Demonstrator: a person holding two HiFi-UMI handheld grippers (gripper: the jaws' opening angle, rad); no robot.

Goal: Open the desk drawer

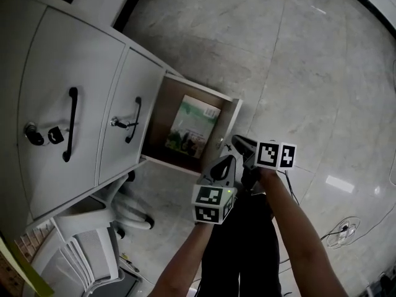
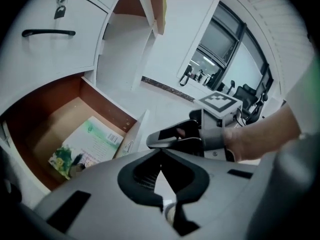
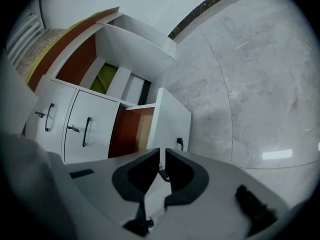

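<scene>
Where the white metal desk cabinet (image 1: 74, 73) fills the left of the head view, its two upper drawer fronts are flush and shut. Each carries a black bar handle (image 1: 70, 124), and a key (image 1: 117, 124) stands in the lock of the second front. To the right of them, the bottom drawer (image 1: 158, 122) with the brown interior is pulled well out over the grey marble floor (image 1: 297, 54). It holds a green-covered book (image 1: 193, 127) lying flat on the drawer floor.

Below the drawer's outer end, in the lower centre of the frame, is the left gripper (image 1: 225, 163). In the left gripper view its black pads meet at the tips with nothing between them (image 2: 160, 154), and it points past the drawer front without touching it. The book (image 2: 87, 146) and the drawer (image 2: 30, 119) show at that view's lower left.

Just to the right in the head view, the right gripper (image 1: 237, 142) sits against the white drawer front. In the right gripper view its jaws (image 3: 161, 156) are drawn in to a narrow slit on the drawer's black handle (image 3: 161, 174), a dark part of which shows between the pads. The handle's far end (image 3: 179, 143) shows on the front just above them.
</scene>
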